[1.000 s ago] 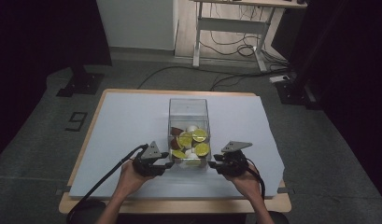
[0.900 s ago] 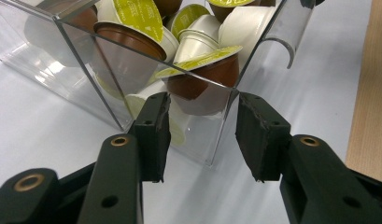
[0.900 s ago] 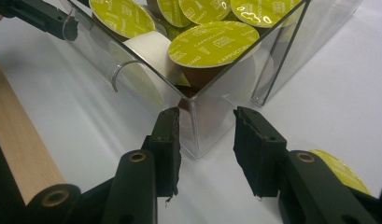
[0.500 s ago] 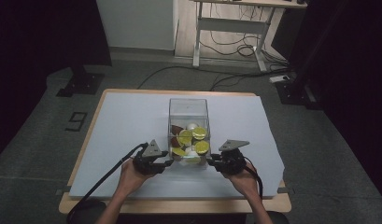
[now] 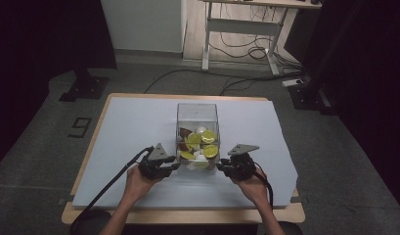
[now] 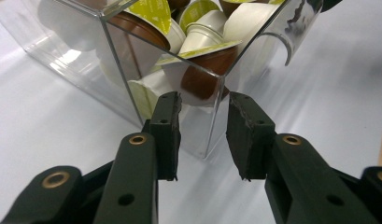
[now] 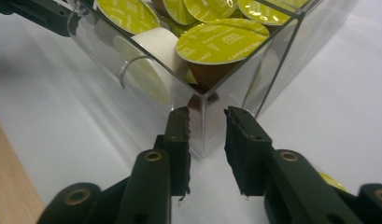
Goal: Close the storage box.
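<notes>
Over the last second both grippers have closed in on the clear box of coffee capsules [image 5: 197, 128] at the white mat's near middle: the left gripper [image 6: 201, 135] and right gripper [image 7: 206, 137] each straddle a near corner, jaws narrowly parted, not yet pinching. A two-handed hold looks imminent

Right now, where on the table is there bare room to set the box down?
The white sheet is bare left of the clear plastic box of coffee capsules, and again to its right. It is crowded at the box's near corners, beside the left gripper and right gripper.
</notes>
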Demonstrator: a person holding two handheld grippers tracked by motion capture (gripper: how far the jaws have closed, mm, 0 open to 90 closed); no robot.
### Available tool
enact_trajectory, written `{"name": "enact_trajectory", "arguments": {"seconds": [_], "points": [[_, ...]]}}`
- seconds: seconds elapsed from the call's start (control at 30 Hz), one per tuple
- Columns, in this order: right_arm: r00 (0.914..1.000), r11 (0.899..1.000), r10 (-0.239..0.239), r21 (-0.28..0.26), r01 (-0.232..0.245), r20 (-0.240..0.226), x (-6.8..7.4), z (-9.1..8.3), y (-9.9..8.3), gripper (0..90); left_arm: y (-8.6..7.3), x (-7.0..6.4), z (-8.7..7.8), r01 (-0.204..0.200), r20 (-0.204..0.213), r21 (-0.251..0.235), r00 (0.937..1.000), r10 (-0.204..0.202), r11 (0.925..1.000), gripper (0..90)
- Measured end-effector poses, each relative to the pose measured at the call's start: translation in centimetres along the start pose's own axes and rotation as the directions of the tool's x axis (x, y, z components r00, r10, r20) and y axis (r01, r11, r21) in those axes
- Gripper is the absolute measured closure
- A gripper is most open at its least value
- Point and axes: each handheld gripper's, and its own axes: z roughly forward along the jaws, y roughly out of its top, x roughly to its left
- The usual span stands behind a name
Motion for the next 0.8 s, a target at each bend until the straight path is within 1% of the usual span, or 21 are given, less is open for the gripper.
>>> {"name": "enact_trajectory", "arguments": {"seconds": [0.13, 0.23, 0.33, 0.5, 0.6, 0.73, 0.8], "points": [[1.0000, 1.000, 0.003, 0.000, -0.003, 0.008, 0.0, -0.2, -0.1, 62.8, 0.1, 0.2, 0.1, 0.000, 0.009, 0.001, 1.0000, -0.001, 1.0000, 63.4], [1.0000, 1.000, 0.003, 0.001, -0.003, 0.007, 0.0, -0.5, -0.2, 62.4, 0.1, 0.2, 0.1, -0.001, 0.010, 0.001, 0.9999, 0.001, 1.0000, 63.3], [0.9999, 1.000, 0.005, -0.005, -0.005, -0.014, 0.3, -0.8, -0.2, 65.6, 0.1, 0.2, 0.1, -0.002, 0.000, 0.001, 1.0000, 0.002, 1.0000, 63.3], [0.9989, 1.000, -0.016, -0.010, 0.016, -0.045, 1.0, -0.9, 0.2, 70.2, 0.2, 0.4, 0.4, 0.006, -0.017, -0.006, 0.9998, -0.006, 1.0000, 63.7], [0.9981, 1.000, -0.024, -0.009, 0.024, -0.057, 1.3, -0.6, 0.6, 71.7, 0.3, 0.5, 0.5, 0.008, -0.019, -0.005, 0.9998, -0.008, 1.0000, 63.7], [0.9968, 1.000, -0.014, -0.010, 0.013, -0.078, 1.4, 0.1, 1.2, 74.4, 0.4, 0.8, 0.7, 0.016, -0.017, -0.008, 0.9997, -0.016, 0.9998, 63.5], [0.9961, 1.000, -0.018, -0.010, 0.017, -0.086, 1.6, 0.4, 1.4, 75.9, 0.3, 0.9, 0.7, 0.018, -0.014, -0.008, 0.9997, -0.018, 0.9998, 62.8]]}}
